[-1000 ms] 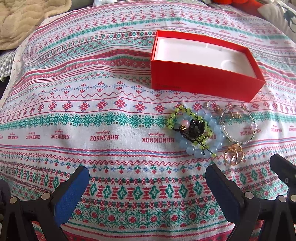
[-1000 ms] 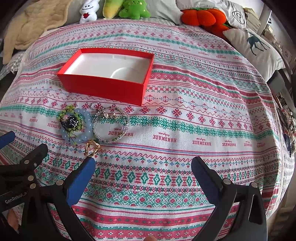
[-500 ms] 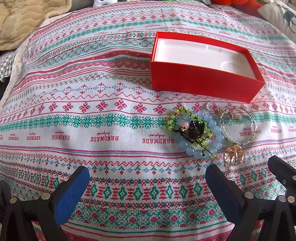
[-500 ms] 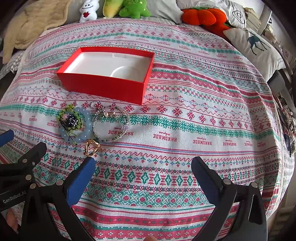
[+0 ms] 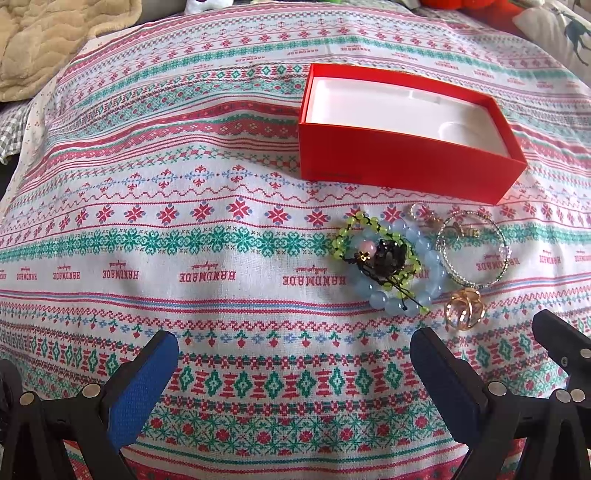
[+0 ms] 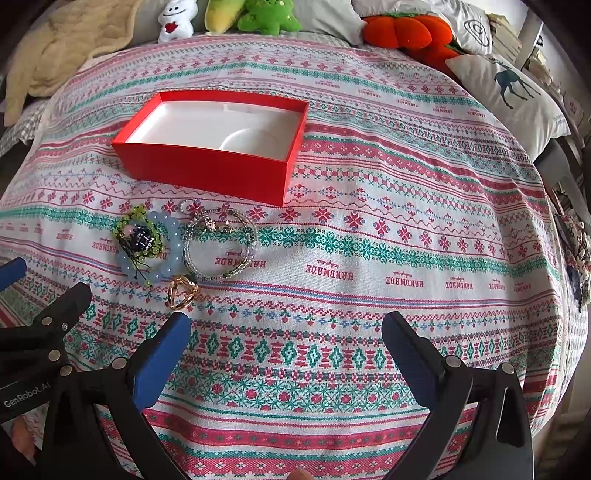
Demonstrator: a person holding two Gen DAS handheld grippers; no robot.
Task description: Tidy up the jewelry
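Your left gripper (image 5: pixel 293 363) and right gripper (image 6: pixel 286 345) both gape empty; the cloth (image 6: pixel 369 236) reads "HANDMADE", left gripper's casing "GenRobot.AI"

Home bedroom: patterned bedspread (image 6: pixel 369 258), pillows (image 6: pixel 517 92), plush toys (image 6: pixel 266 16).

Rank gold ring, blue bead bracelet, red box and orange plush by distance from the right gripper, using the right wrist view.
From the right gripper, jaws open:
1. gold ring, just beyond its left finger.
2. blue bead bracelet, behind the ring, further left.
3. red box, mid-cloth, upper left.
4. orange plush, far edge, upper right.
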